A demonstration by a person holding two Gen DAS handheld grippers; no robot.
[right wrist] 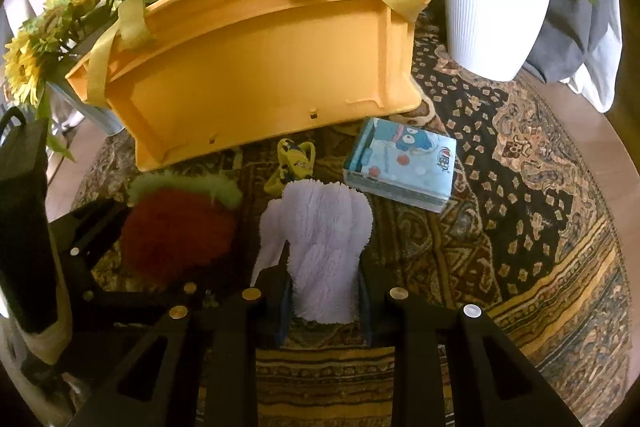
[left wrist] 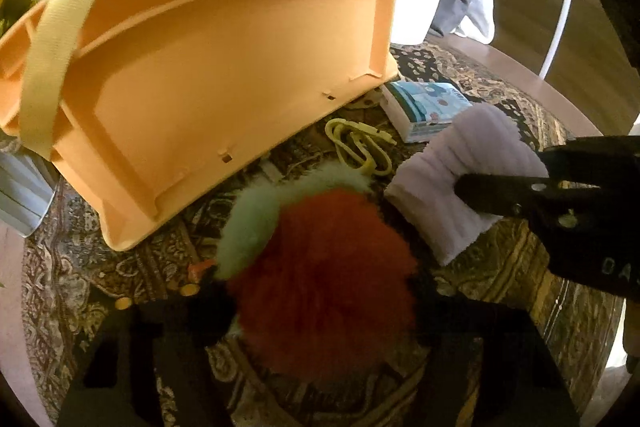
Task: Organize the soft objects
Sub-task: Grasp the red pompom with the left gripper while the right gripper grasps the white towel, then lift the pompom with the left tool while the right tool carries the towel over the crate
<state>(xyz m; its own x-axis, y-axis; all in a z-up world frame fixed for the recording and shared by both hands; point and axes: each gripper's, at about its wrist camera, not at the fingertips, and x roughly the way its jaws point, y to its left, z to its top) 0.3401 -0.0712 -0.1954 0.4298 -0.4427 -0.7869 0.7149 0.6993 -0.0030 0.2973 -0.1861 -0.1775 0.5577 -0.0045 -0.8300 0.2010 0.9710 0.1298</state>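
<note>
An orange basket [left wrist: 224,75] with yellow straps stands on the patterned cloth; it also shows in the right wrist view [right wrist: 260,67]. My left gripper [left wrist: 320,291] is shut on a fluffy red toy with a green top [left wrist: 320,267], just in front of the basket; the toy also shows at the left of the right wrist view [right wrist: 176,231]. My right gripper [right wrist: 326,291] is shut on a lilac fluffy cloth [right wrist: 324,243], to the right of the toy. In the left wrist view the cloth [left wrist: 460,179] sits between the black fingers [left wrist: 520,191].
A light blue tissue pack [right wrist: 400,163] lies right of the basket, a small yellow strap [right wrist: 294,163] in front of it. A white plant pot [right wrist: 492,11] stands at the back right, sunflowers in a vase [right wrist: 52,43] at the back left.
</note>
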